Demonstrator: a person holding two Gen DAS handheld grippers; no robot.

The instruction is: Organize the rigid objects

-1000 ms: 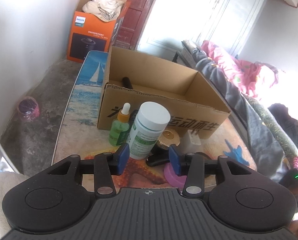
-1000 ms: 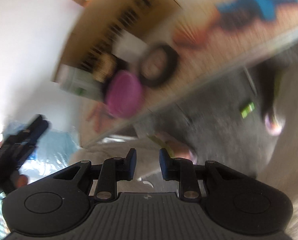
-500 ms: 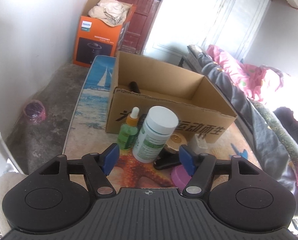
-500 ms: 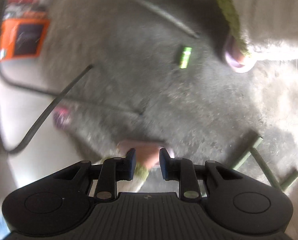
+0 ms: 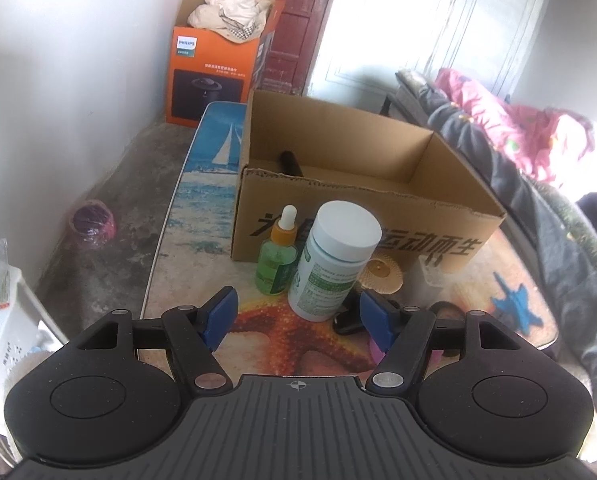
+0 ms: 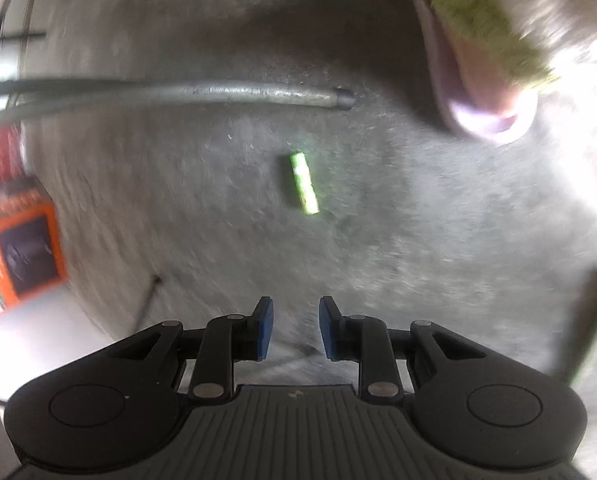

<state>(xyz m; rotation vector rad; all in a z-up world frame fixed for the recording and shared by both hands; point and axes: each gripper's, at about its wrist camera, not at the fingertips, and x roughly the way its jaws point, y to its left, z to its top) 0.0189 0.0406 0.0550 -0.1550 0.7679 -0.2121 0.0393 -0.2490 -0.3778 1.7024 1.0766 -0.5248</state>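
My left gripper (image 5: 296, 303) is open just above the beach-print table (image 5: 206, 184), nothing between its blue pads. Straight ahead of it stands a white-capped bottle with a green label (image 5: 334, 260), and a green dropper bottle (image 5: 276, 264) stands to its left. Behind them is an open cardboard box (image 5: 362, 216) with a black cylinder (image 5: 290, 162) inside. My right gripper (image 6: 296, 308) points down at the concrete floor, its pads a little apart and empty. A small green stick-shaped thing (image 6: 304, 183) lies on the floor ahead of it.
A ribbed shell-like piece (image 5: 380, 276), a clear small cup (image 5: 432, 276), a black object (image 5: 346, 320) and a pink lid (image 5: 374, 350) crowd the table's near right. On the floor, a grey pipe (image 6: 238, 94), a fuzzy green-trimmed slipper (image 6: 478, 80) and an orange carton (image 6: 22, 256).
The left jaws have spread wider in front of the white bottle. The right gripper has dropped from table height towards the floor and rolled; the green stick now lies closer ahead.
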